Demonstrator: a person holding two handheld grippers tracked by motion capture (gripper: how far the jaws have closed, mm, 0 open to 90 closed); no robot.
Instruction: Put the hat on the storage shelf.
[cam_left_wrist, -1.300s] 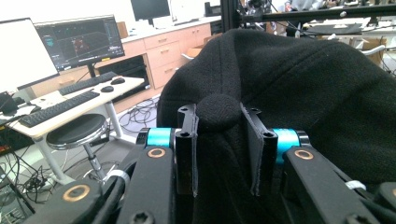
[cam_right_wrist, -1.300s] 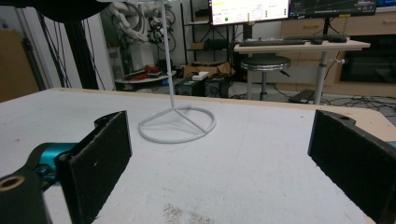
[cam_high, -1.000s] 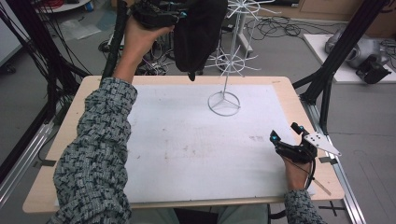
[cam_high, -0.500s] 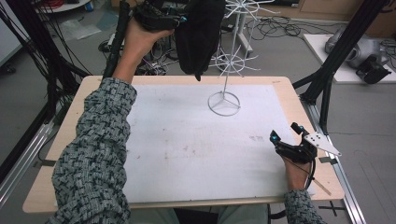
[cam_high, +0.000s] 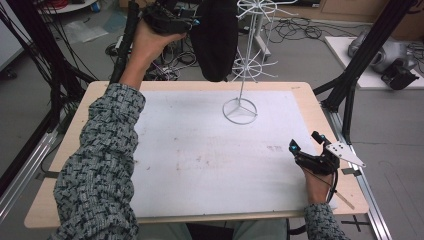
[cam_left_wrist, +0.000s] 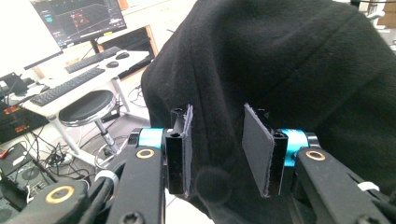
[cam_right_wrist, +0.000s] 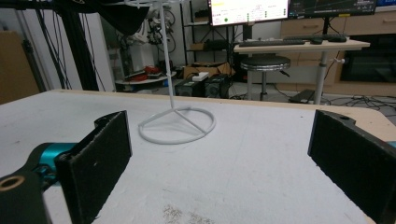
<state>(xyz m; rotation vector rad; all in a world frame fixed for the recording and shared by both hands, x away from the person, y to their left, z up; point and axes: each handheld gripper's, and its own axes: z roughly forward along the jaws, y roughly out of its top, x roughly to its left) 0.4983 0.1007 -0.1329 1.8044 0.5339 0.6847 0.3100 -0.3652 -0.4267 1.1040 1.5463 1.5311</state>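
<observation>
You won't find any writing here that can be read. The monitor (cam_left_wrist: 79, 18) behind your left claw shows graphs and small lines of text, all too fine to make out. The two screens (cam_right_wrist: 289, 8) across the room from your right claw carry coloured rows and figures, likewise too small and blurred to read.

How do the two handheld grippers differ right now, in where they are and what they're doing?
The left gripper is raised high beside the white wire stand, at the black cloth hanging there; the right gripper rests low on the table. The left one's fingers have just been opening, a narrow gap with cloth between them; the right one's fingers gape wide with nothing between them. Both have black padded fingers and blue fittings.
</observation>
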